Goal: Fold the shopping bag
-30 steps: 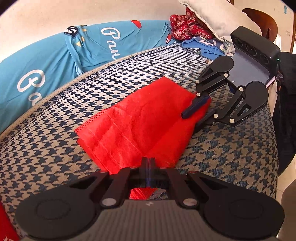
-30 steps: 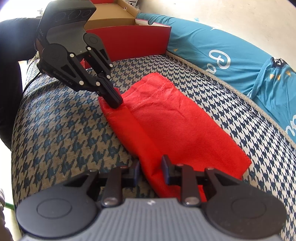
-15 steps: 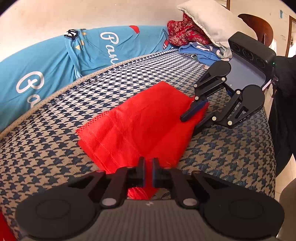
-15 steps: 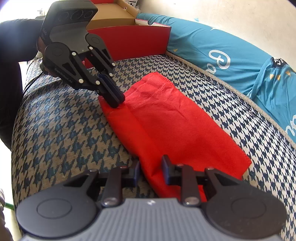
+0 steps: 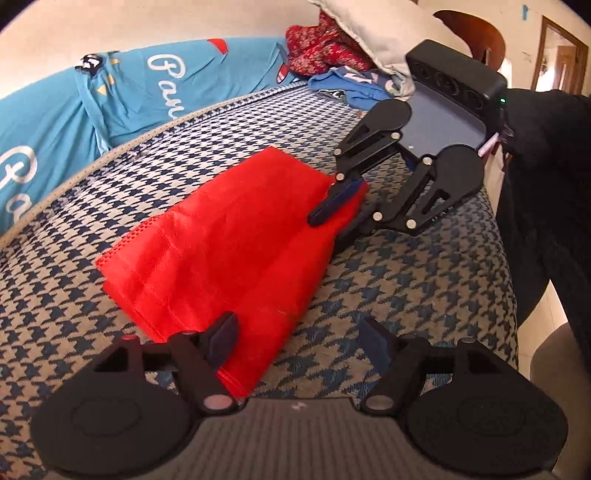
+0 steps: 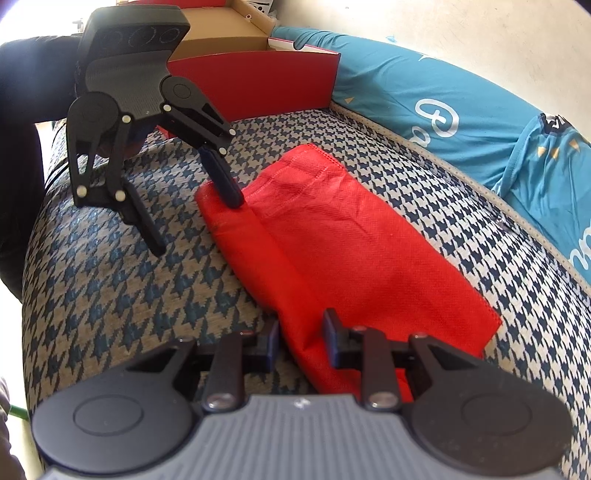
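Observation:
The red shopping bag lies flat and folded into a long strip on the houndstooth cushion. My left gripper is open wide at one end of the bag, its left finger over the fabric and the other over bare cushion. In the right wrist view the left gripper has one fingertip on the bag's far corner. My right gripper is open part way at the opposite end, with the bag's edge lying between its fingers. The right gripper also shows in the left wrist view.
A blue printed cloth runs along the cushion's back edge. A red box with a cardboard lid stands at one end; a pillow and a pile of clothes lie at the other. A person's dark sleeve is beside the cushion's front edge.
My left gripper was shut on the bag's end and has opened wide, letting the fabric drop flat. The right gripper has kept its place and gap.

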Available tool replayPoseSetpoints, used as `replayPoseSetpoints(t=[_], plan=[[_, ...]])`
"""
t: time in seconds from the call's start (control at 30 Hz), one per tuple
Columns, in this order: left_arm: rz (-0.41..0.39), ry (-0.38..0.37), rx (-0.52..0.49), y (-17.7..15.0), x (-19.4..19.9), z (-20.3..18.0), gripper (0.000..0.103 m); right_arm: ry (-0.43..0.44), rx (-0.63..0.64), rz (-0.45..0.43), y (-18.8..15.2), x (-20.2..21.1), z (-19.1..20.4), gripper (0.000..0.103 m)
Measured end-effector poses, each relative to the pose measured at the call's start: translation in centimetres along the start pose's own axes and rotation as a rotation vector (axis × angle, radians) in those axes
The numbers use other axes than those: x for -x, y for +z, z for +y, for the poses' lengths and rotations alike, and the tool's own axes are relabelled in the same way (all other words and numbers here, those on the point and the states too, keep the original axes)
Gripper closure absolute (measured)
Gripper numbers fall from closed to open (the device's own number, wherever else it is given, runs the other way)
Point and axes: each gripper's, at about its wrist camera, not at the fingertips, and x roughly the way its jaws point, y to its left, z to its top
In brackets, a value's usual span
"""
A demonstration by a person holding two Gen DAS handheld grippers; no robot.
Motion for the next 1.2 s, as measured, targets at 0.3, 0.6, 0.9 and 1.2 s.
replayPoseSetpoints(t=[0.3,0.6,0.9,1.2], plan=[[0.095,0.13,-0.122,0.9,-1.5,-2.7,0.033,0.005,-0.01,-0.004,0.0,0.0,-0.2,0.08],[0.103,0.203,-0.148,1.1,-1.5,-2.5,0.067,0.033,-0.081,-0.006,0.0,0.3,-1.0,0.08],[0.112,0.229,-0.178,1.1,-1.9,-3.2,0.069,0.053,-0.131,-0.003,0.1,0.4,-1.8,0.079],[0.09,0.15,0.01,1.4,-2.0,-0.7,0.069,0.014,-0.096,0.009,0.9,0.6,-1.4,0.079]])
